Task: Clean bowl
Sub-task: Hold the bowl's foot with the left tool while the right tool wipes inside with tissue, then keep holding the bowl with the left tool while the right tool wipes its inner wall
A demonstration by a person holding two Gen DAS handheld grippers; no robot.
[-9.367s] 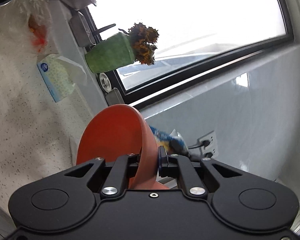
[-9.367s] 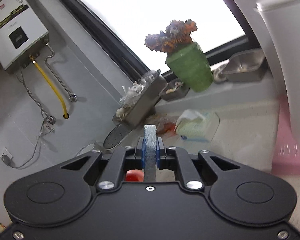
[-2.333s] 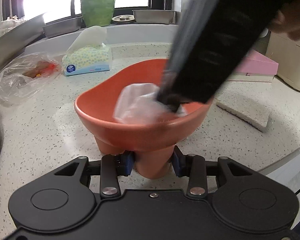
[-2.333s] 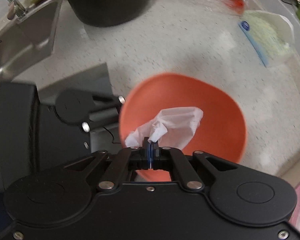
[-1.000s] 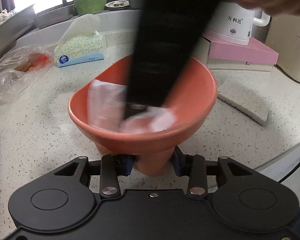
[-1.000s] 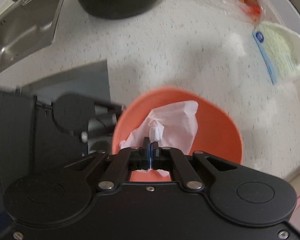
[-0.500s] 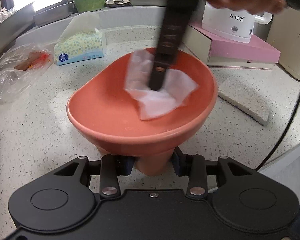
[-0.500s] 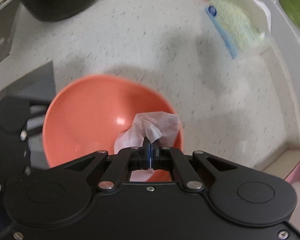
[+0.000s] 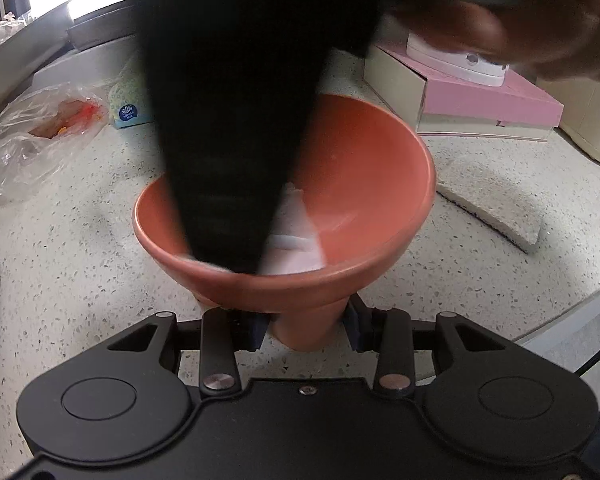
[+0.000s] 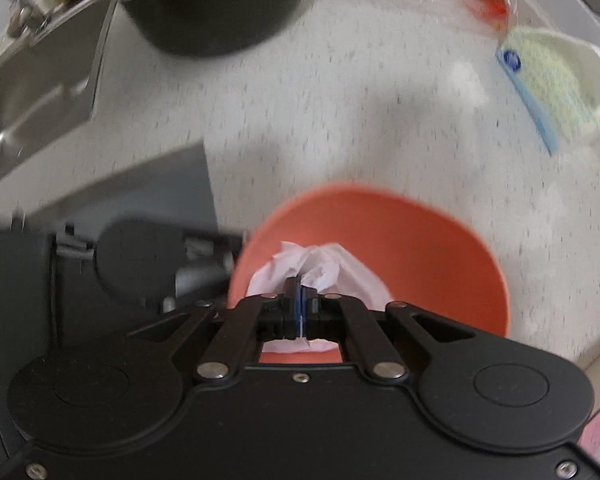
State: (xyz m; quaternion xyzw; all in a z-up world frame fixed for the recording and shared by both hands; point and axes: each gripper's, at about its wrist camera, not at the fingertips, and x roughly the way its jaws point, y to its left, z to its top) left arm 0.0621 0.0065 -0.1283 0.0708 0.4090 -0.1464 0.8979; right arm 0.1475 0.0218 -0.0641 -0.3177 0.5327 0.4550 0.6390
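Left gripper [image 9: 306, 330] clamped part-open on the foot of an orange bowl [image 9: 364, 184], holding it tilted over a speckled counter [image 9: 80, 264]. Right gripper [image 10: 301, 308] pinched fully shut on a white tissue [image 10: 320, 268], pressed down inside the bowl, probably against its near wall; motion blur. Beyond: dark pot [image 10: 212, 8], tissue pack [image 10: 548, 80], sponge [image 9: 496, 212], pink box [image 9: 480, 108].
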